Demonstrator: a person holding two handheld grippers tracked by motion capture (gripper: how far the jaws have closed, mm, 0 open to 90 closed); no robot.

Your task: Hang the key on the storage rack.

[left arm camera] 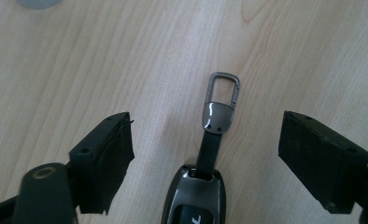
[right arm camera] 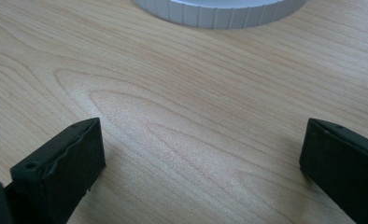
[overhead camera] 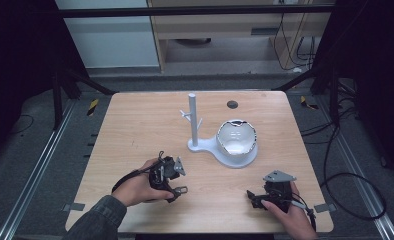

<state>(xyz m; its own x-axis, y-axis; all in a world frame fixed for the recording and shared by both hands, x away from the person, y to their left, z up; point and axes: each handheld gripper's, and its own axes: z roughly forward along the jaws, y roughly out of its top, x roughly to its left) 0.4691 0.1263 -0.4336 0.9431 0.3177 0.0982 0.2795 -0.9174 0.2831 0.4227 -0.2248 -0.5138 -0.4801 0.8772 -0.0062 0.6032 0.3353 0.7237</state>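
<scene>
On the wooden table, what looks like a key fob lies between the wide-spread left hand-held gripper.

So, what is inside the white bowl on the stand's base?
The white bowl on the stand looks empty: the high view shows a pale, glossy inside. Its near wall covers the part of the bottom closest to the camera.

Both grippers' fingers apart — low, level
</scene>
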